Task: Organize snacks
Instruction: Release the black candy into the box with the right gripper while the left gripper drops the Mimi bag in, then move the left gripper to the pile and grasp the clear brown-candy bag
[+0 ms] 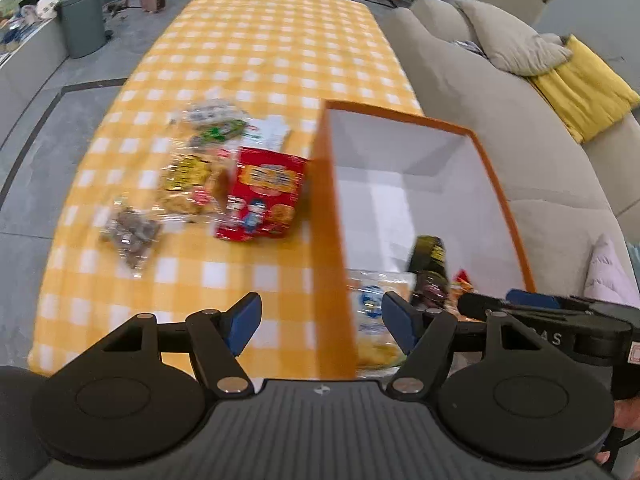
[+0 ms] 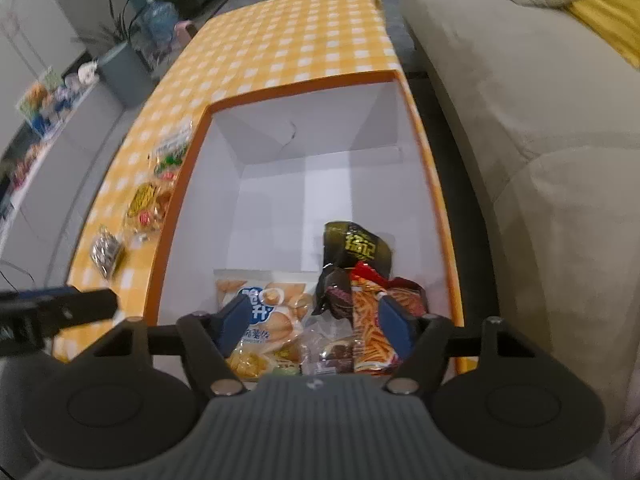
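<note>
Snack packets [image 2: 304, 320] fill the near end of the orange, white-lined cardboard box [image 2: 188, 168]; others lie left of it. Left gripper [image 1: 322, 326] and right gripper [image 2: 314, 322] both have fingers apart, holding nothing.

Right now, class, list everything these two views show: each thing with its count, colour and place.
Box: one, orange outside, white inside, on the table's right side.
Tablecloth: one, yellow-white check, over the table.
Snacks in box: several packets, near end.
Red packet: one, beside the box's left wall.
Loose snacks: several, left of the red packet; blurred.
Sofa: one, beige, right of table.
Bin: one, grey, far left floor.
Left hand-held gripper: open, over the box wall.
Right hand-held gripper: open, over the box.
</note>
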Demonstrator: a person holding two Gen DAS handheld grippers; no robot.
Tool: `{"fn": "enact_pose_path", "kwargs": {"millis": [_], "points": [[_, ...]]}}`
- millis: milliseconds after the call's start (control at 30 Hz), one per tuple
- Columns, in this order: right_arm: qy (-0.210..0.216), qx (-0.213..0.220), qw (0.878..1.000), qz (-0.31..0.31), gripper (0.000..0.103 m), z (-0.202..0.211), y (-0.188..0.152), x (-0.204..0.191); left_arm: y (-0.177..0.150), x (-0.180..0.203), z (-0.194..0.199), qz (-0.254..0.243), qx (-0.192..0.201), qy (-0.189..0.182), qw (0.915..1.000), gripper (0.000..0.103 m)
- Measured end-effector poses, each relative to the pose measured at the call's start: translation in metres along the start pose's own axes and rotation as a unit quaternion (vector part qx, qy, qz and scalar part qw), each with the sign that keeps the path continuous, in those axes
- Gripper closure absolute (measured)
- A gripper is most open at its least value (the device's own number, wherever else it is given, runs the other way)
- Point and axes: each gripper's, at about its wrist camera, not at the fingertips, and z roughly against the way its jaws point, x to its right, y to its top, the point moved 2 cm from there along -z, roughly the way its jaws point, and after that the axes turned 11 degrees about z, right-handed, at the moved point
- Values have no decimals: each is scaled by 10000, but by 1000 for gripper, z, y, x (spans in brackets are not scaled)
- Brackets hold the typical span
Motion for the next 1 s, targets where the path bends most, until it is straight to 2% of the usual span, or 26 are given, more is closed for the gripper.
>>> {"fn": "enact_pose_path", "kwargs": {"millis": [233, 367, 433, 533, 633, 733, 833, 900, 1000], "points": [[-18, -93, 9999, 110, 33, -7, 9, -33, 22, -65, 15, 649, 250, 96, 9975, 22], [-74, 121, 9998, 152, 33, -4, 17, -49, 32, -107, 18, 1127, 368, 152, 9928, 22], [11, 274, 9994, 186, 33, -2, 21, -61, 35, -129, 17, 1419, 385, 146, 9890, 22], [180, 467, 9983, 288, 33, -1, 27, -83, 38, -158, 11, 2046, 426, 278, 9775, 22], [236, 615, 9969, 423, 33, -3, 33, -108, 41, -176, 4, 2233, 555, 264, 9728, 22], [245, 749, 9964, 312, 33, -11, 40, -129, 42, -189, -7, 2495, 897, 58, 9642, 21], [399, 973, 9943, 174, 33, -25, 48, -151, 46, -198, -26, 2691, 1005, -198, 9576, 21], [436, 1118, 9924, 289, 33, -33, 52, -167, 51, -199, -39, 2655, 951, -194, 9592, 21], [377, 1255, 9893, 648, 33, -50, 54, -187, 55, -197, -53, 2467, 877, 166, 9650, 21]]}}
